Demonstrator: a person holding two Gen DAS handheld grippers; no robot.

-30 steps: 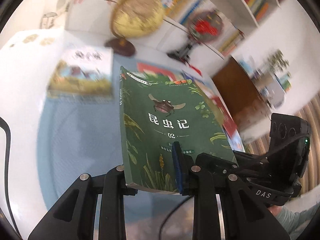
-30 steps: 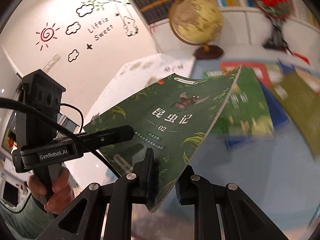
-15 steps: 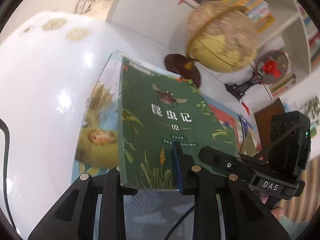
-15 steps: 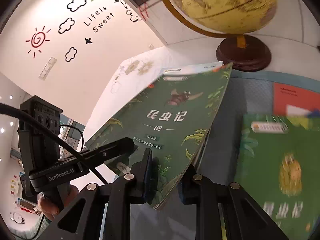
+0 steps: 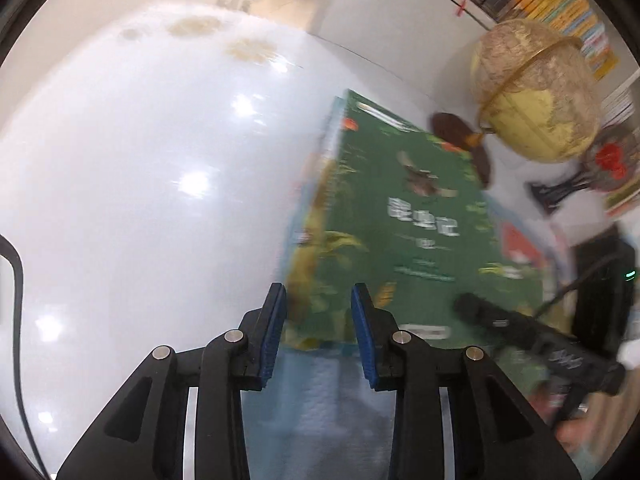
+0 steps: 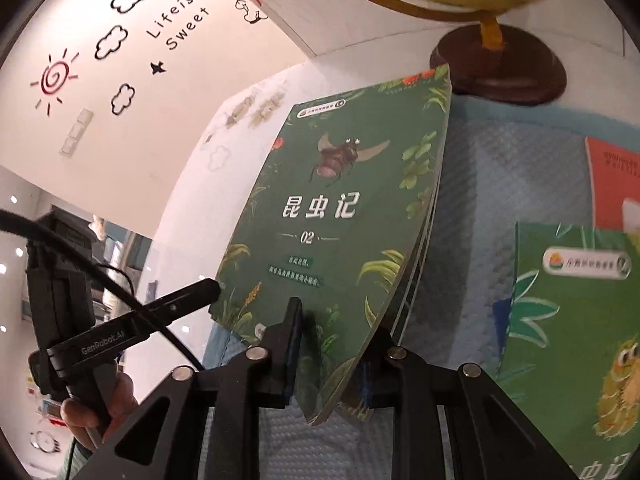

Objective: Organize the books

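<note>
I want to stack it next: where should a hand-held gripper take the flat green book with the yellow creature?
The green book lies flat, so probably pinch its left long edge, coming from the left, where only bare blue mat borders it.

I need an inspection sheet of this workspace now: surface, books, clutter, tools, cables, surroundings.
Surface: white table with a blue mat.
Job's things: green insect book lying on another book; second green book and red book on the mat.
Clutter: globe at the far edge.
Tools: left tool open, empty; right tool shut on the green insect book.
Cables: black cable beside the left tool.
Surroundings: bookshelf, decorated wall.
</note>
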